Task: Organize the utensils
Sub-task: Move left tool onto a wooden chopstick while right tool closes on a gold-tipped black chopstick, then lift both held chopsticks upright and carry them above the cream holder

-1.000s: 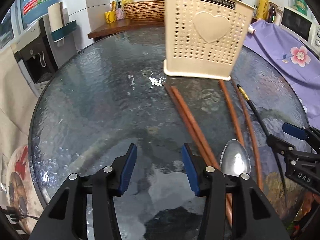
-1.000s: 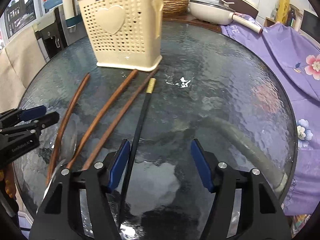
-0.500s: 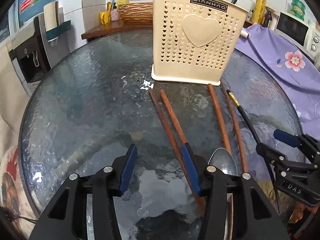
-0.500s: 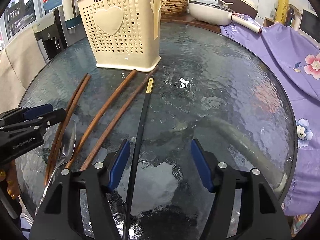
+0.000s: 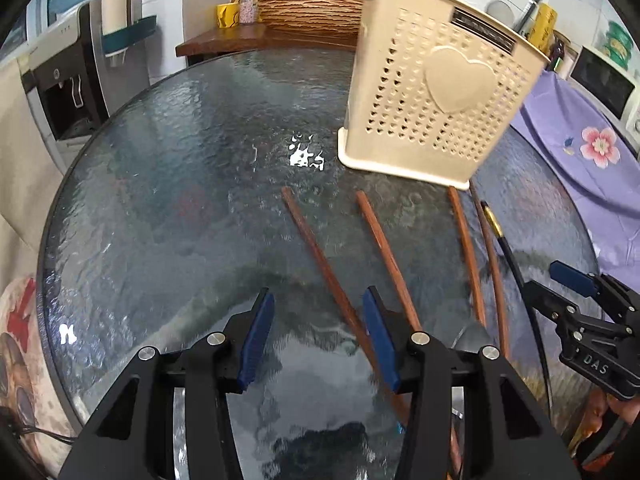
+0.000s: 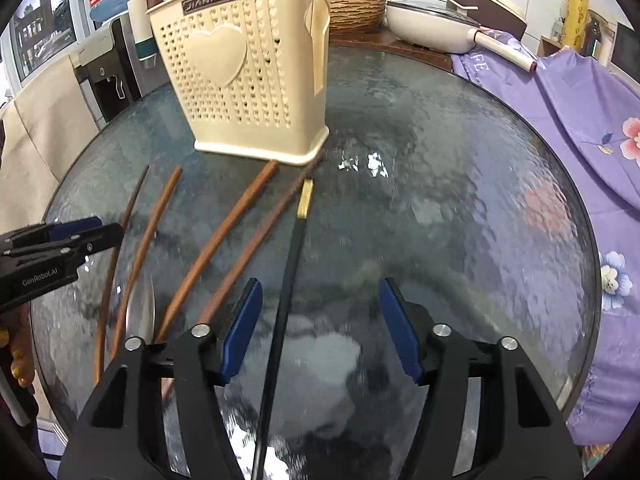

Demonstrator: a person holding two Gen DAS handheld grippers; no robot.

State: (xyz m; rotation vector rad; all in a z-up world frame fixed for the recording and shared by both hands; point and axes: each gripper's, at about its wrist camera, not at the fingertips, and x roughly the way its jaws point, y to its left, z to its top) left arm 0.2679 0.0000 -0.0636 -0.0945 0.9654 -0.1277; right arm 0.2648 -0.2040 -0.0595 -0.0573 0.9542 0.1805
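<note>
Right gripper (image 6: pixel 320 326) fingers have just been closing a bit around the black chopstick (image 6: pixel 286 280) but aren't pinching it yet. Left gripper (image 5: pixel 316 336) sits partly open and empty, with one brown chopstick (image 5: pixel 320 260) running between its fingers, probably lining up a grab. Everything's loose on the glass table (image 5: pixel 160 200), pointing toward the cream holder (image 6: pixel 248 80).

pan (image 6: pixel 424 26) | purple cloth (image 6: pixel 576 120) | water dispenser (image 5: pixel 68 80) | wicker basket (image 5: pixel 308 10)
</note>
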